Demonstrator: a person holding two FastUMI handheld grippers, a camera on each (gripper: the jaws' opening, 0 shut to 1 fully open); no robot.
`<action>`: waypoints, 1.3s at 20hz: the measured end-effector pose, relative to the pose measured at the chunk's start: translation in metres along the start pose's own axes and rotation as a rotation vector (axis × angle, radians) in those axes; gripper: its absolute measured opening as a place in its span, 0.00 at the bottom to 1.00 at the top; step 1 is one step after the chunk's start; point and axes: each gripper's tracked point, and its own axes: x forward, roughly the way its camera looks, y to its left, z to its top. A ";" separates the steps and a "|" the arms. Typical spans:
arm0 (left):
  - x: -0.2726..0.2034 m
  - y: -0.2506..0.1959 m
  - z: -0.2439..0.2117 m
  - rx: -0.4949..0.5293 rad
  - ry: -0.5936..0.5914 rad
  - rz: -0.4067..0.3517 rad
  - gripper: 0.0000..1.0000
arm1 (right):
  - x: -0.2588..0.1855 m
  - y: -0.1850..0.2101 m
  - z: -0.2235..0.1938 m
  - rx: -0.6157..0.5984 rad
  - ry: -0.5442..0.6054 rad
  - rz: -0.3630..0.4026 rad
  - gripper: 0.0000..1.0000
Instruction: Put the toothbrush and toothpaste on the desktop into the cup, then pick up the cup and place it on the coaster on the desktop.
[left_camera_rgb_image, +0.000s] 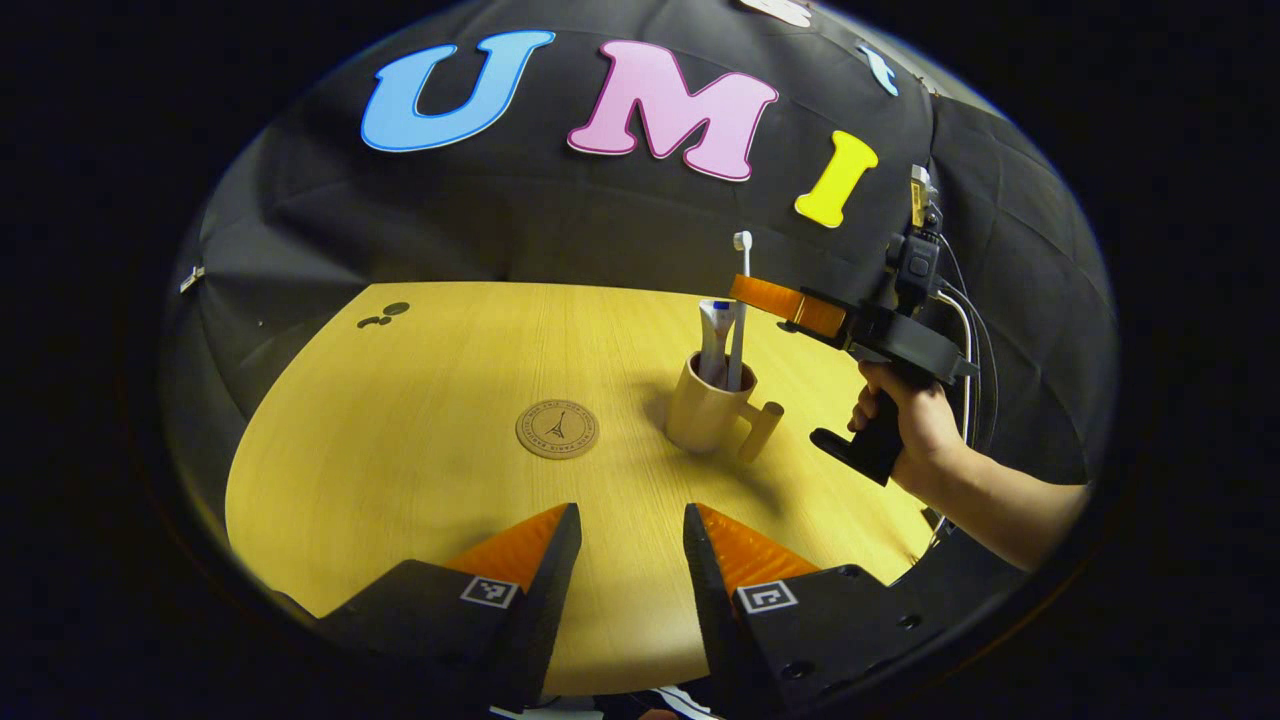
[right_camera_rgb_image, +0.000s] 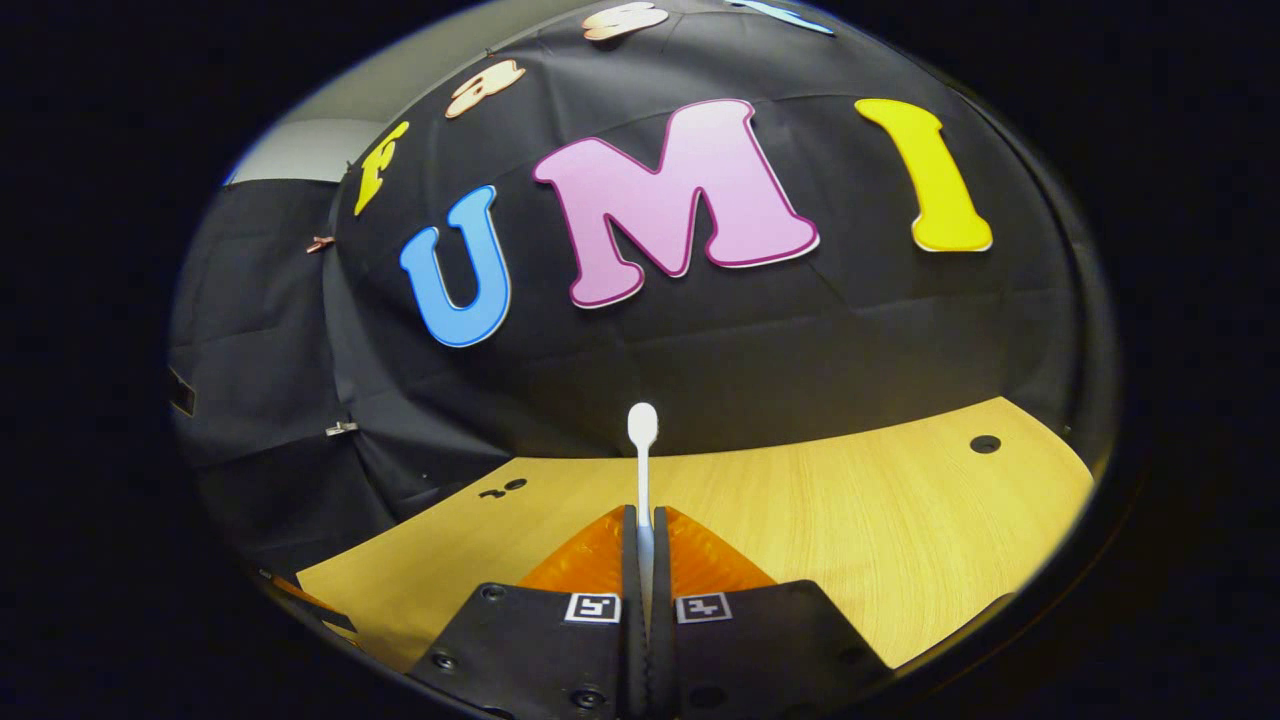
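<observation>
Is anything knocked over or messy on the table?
Nothing stands out. The cup stands upright on the table with the toothpaste inside. The right gripper pinches the upright toothbrush, whose lower end is in the cup. The coaster lies flat beside the cup, bare. No spills show.

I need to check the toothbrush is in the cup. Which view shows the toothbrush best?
The left gripper view: the toothbrush stands in the cup, right gripper clamping its stem. The right gripper view shows just its upper part between the fingers.
</observation>
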 end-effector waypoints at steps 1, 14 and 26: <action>-0.002 0.002 -0.002 0.007 0.002 0.004 0.65 | -0.003 -0.003 -0.001 0.013 -0.008 -0.015 0.05; -0.001 0.001 0.001 0.022 0.004 -0.020 0.65 | -0.028 -0.026 -0.029 0.071 0.090 -0.129 0.10; -0.012 0.002 0.030 0.032 -0.030 -0.031 0.65 | -0.061 -0.024 -0.049 0.149 0.275 -0.167 0.19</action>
